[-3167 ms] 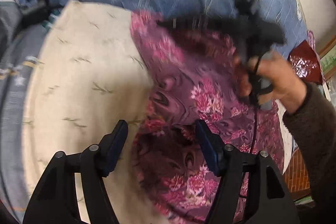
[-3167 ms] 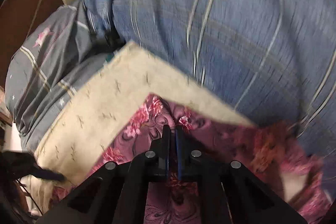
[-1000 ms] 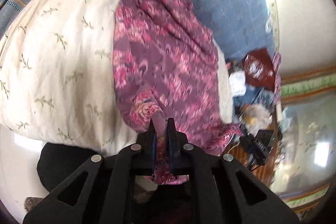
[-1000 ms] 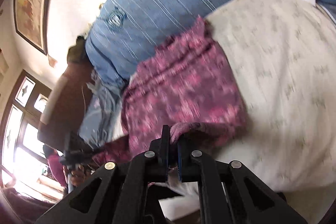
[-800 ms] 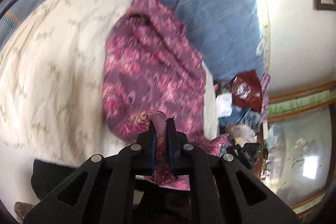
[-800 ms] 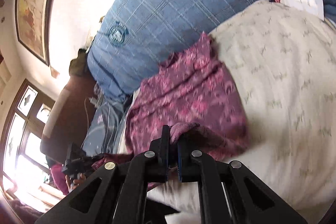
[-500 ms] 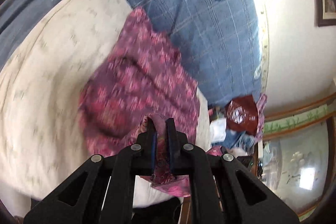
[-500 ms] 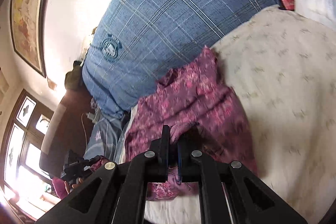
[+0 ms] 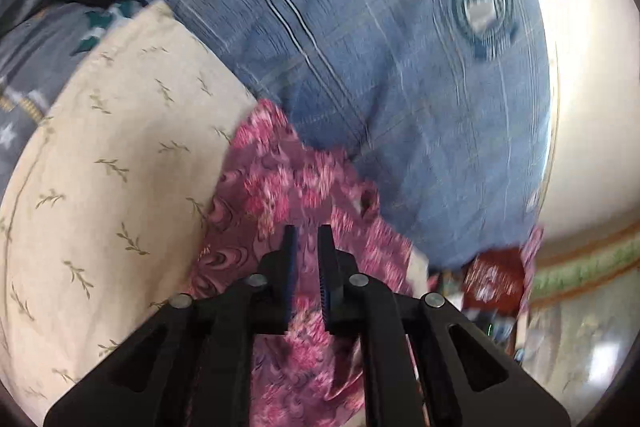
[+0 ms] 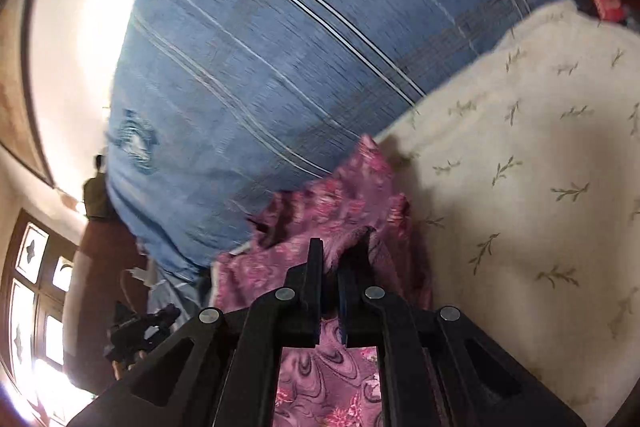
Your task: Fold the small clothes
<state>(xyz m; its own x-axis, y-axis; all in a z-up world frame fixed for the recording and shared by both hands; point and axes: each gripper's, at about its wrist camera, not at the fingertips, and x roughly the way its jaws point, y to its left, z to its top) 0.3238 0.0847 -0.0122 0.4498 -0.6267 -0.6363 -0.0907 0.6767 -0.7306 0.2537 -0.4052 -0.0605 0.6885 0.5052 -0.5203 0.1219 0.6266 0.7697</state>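
On top of the cream quilted bedcover printed with small olive sprigs (image 9: 100, 187) lies the task's thing, a purple-and-pink floral garment of thin, silky-looking cloth (image 9: 288, 187), bunched against the big blue checked cushion with pale stripes and a round crest (image 9: 380, 47) that stands behind it. Both tools have hold of it. The left gripper (image 9: 307, 247) has its black jaws drawn nearly together with a fold of the floral cloth pinched between them, the fabric running on under the tool toward the camera. The right gripper (image 10: 334, 263) is likewise pressed almost closed on a raised ridge of the same garment (image 10: 340, 203), and more of the cloth shows beneath its frame.

Two pinches on one near edge make sense for a fold: held at two points, the hem stays stretched straight and can be carried over the rest of the garment as one line, not a sagging loop. The grips sit at the very edge, I judge, so that the layer laid down ends flush with the far side by the cushion (which also serves as a stop). The garment sits at the bedcover's edge nearest the cushion, leaving the broad cream surface free beside it. Blur softens the pattern, so how many layers are caught in each pinch cannot be told.
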